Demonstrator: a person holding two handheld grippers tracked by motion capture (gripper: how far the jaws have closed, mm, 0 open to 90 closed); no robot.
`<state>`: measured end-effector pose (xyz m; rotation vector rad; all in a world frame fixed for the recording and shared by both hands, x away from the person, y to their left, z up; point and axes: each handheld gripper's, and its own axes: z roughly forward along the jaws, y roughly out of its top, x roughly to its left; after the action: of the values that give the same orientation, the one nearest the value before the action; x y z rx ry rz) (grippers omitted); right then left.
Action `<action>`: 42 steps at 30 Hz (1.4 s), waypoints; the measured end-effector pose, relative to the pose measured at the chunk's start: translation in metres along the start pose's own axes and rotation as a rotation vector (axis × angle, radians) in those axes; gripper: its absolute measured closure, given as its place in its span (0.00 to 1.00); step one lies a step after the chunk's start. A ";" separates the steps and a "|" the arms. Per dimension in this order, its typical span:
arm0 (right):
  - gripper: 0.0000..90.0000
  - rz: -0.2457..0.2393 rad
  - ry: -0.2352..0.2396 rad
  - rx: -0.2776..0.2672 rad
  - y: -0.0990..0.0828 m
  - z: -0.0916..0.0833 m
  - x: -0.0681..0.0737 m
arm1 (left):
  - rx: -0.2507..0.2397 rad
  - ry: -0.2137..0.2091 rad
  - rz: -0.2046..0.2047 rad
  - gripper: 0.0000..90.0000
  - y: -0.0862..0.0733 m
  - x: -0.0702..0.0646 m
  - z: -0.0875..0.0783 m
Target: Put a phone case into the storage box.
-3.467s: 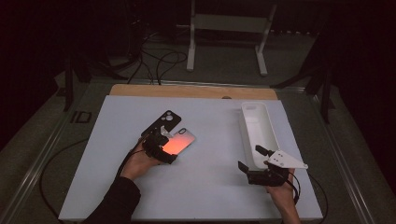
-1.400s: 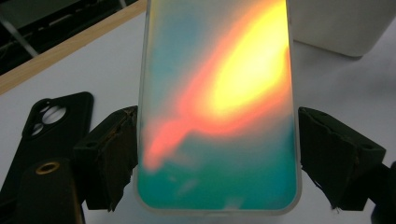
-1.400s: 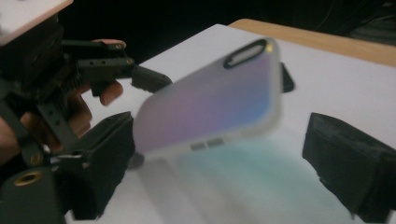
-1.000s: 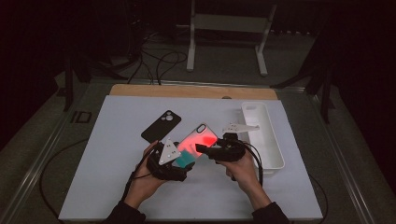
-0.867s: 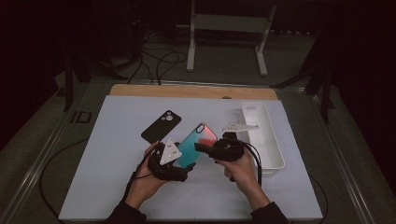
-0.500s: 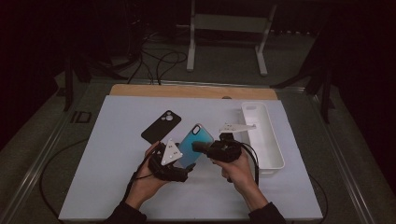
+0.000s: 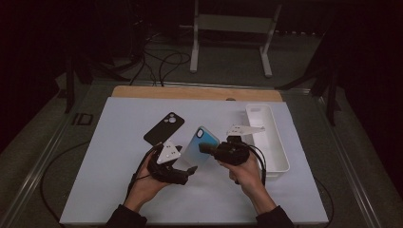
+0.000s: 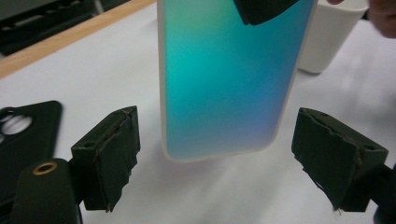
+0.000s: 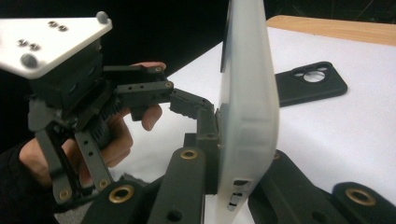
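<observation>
A teal phone case (image 7: 205,141) with a pale translucent rim is held off the white board, tilted. My right gripper (image 7: 206,148) is shut on its edge; its jaws have just been closing onto it. In the right gripper view the jaws of my right gripper (image 9: 229,140) clamp the case (image 9: 247,93) edge-on. My left gripper (image 7: 185,172) stands open just below the case. In the left gripper view its pads (image 8: 109,154) flank the lower end of the case (image 8: 224,79) without touching it. A black phone case (image 7: 164,128) lies flat to the left.
A long white tray (image 7: 275,142) stands at the right of the white board (image 7: 109,161). A wooden strip (image 7: 190,92) runs along the board's far edge. Cables trail off the left side of the table.
The right hand came from beside the tray to the centre and closed on the case. The case's colour went from orange-red to teal. The left gripper has let it go.
</observation>
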<state>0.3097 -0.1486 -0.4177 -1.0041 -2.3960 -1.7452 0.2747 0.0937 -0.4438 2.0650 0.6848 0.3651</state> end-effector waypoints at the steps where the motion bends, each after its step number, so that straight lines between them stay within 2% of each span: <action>1: 0.96 -0.008 0.002 -0.001 0.000 -0.001 0.000 | 0.000 -0.008 -0.003 0.18 0.000 0.001 0.000; 2: 0.96 -0.014 0.004 -0.001 0.000 -0.003 0.000 | -0.005 -0.026 -0.012 0.17 0.000 0.001 -0.001; 9: 0.96 -0.041 0.050 -0.008 0.001 -0.010 0.003 | -0.007 -0.076 -0.029 0.16 -0.001 0.003 -0.001; 10: 0.96 -0.048 0.058 -0.009 0.001 -0.010 0.003 | 0.002 -0.094 -0.025 0.15 -0.001 0.002 0.000; 12: 0.96 -0.054 0.074 -0.009 0.001 -0.011 0.005 | 0.014 -0.100 -0.010 0.13 -0.002 0.001 0.001; 19: 0.96 -0.094 0.160 0.002 0.000 -0.012 0.009 | 0.008 -0.138 -0.011 0.19 -0.003 0.001 0.002; 26: 0.96 -0.100 0.212 0.006 0.000 -0.010 0.011 | -0.015 -0.210 -0.015 0.33 -0.003 0.000 0.001; 29: 0.96 -0.105 0.214 0.010 0.000 -0.010 0.011 | -0.016 -0.231 -0.011 0.37 -0.004 0.000 0.000; 31: 0.96 -0.113 0.218 0.020 0.000 -0.009 0.011 | -0.025 -0.248 -0.013 0.43 -0.004 0.001 0.000; 35: 0.96 -0.114 0.228 0.018 0.000 -0.010 0.010 | -0.029 -0.260 -0.015 0.47 -0.004 0.002 -0.001; 36: 0.96 -0.114 0.228 0.018 0.000 -0.010 0.010 | -0.033 -0.277 -0.012 0.47 -0.005 0.002 -0.001; 37: 0.95 -0.124 0.228 0.019 0.001 -0.011 0.008 | -0.031 -0.279 -0.008 0.55 -0.005 0.002 -0.002; 40: 0.94 -0.135 0.223 0.032 0.001 -0.012 0.007 | -0.025 -0.280 0.009 0.60 -0.006 0.001 -0.001; 42: 0.86 -0.147 0.200 0.041 0.001 -0.012 0.007 | -0.013 -0.265 0.022 0.66 -0.007 0.001 0.000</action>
<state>0.3009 -0.1550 -0.4094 -0.6294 -2.4214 -1.7376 0.2730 0.0968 -0.4495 2.0617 0.4991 0.1043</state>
